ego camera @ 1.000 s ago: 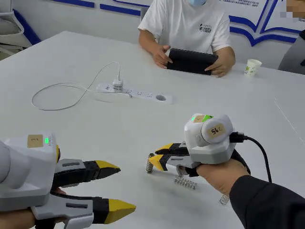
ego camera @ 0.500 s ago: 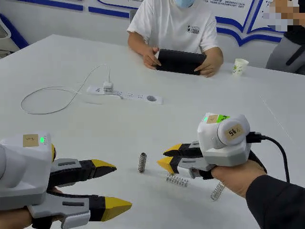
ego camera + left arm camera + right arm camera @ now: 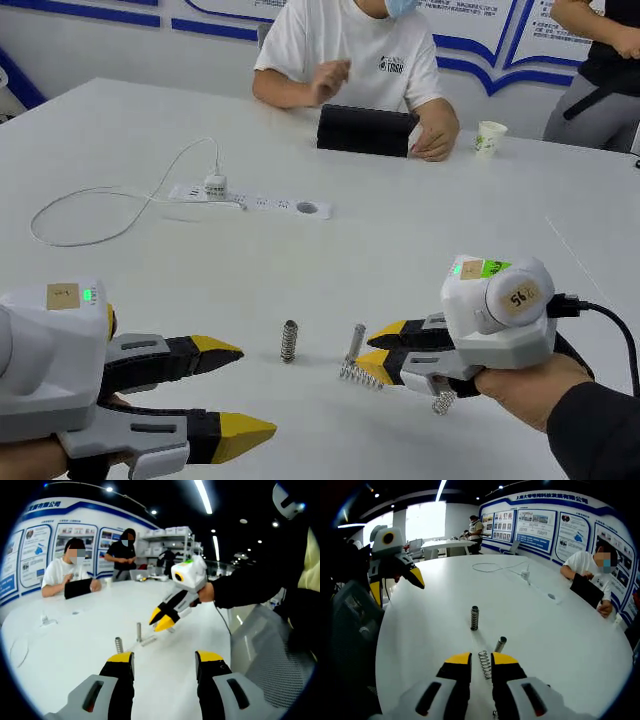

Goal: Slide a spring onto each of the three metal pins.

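At the near left, the left gripper (image 3: pixel 255 392) hung with jaws wide and empty, well apart from the work. Next stood a pin (image 3: pixel 290 340) already wearing a coil, then a bare pin (image 3: pixel 356 342), upright. Just before the bare pin a loose spring (image 3: pixel 484 664) lay flat, its length running roughly along the right gripper (image 3: pixel 155 624), whose jaws stood slightly parted and pinched nothing; that gripper, much the nearer, bore a sticker (image 3: pixel 520 297) reading "56".

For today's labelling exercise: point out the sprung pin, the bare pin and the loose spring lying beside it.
Sprung pin (image 3: pixel 290 341), head view, middle of its coil.
Bare pin (image 3: pixel 356 340), head view, mid-shaft.
Loose spring (image 3: pixel 355 376), head view, middle coils.
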A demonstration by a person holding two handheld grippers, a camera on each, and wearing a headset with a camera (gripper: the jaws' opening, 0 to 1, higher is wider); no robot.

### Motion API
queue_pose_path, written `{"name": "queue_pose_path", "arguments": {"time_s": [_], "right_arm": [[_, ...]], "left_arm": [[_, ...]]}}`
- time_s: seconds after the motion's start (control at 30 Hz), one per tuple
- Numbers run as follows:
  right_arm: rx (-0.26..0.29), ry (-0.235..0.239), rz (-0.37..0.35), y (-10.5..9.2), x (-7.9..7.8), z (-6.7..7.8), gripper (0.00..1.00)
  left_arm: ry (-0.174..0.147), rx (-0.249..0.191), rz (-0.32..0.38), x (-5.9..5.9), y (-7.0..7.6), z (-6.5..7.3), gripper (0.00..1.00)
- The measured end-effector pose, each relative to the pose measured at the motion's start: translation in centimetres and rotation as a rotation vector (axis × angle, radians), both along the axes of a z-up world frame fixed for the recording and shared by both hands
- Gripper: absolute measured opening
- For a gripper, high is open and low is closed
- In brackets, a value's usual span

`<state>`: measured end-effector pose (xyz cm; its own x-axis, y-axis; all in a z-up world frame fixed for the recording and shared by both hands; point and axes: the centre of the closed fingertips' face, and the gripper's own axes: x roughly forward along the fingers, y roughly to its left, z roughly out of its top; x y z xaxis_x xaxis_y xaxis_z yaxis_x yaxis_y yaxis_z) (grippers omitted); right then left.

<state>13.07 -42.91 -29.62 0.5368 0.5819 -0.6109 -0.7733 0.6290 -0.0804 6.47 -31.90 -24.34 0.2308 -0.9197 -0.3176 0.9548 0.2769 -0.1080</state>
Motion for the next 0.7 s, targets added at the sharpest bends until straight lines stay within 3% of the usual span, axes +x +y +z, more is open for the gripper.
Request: {"name": "queue_pose_path", "arguments": {"time_s": [0.17,0.7], "right_arm": [[-0.034,0.034,0.014,-0.7,-0.3,-1.8,0.17],[-0.084,0.09,0.022,-2.0,0.3,-4.6,0.16]], "left_arm": [[0.002,0.006,-0.003,-0.1,0.0,-0.1,0.5],[0.016,0.019,0.0,-0.1,0.1,-0.4,0.49]]}}
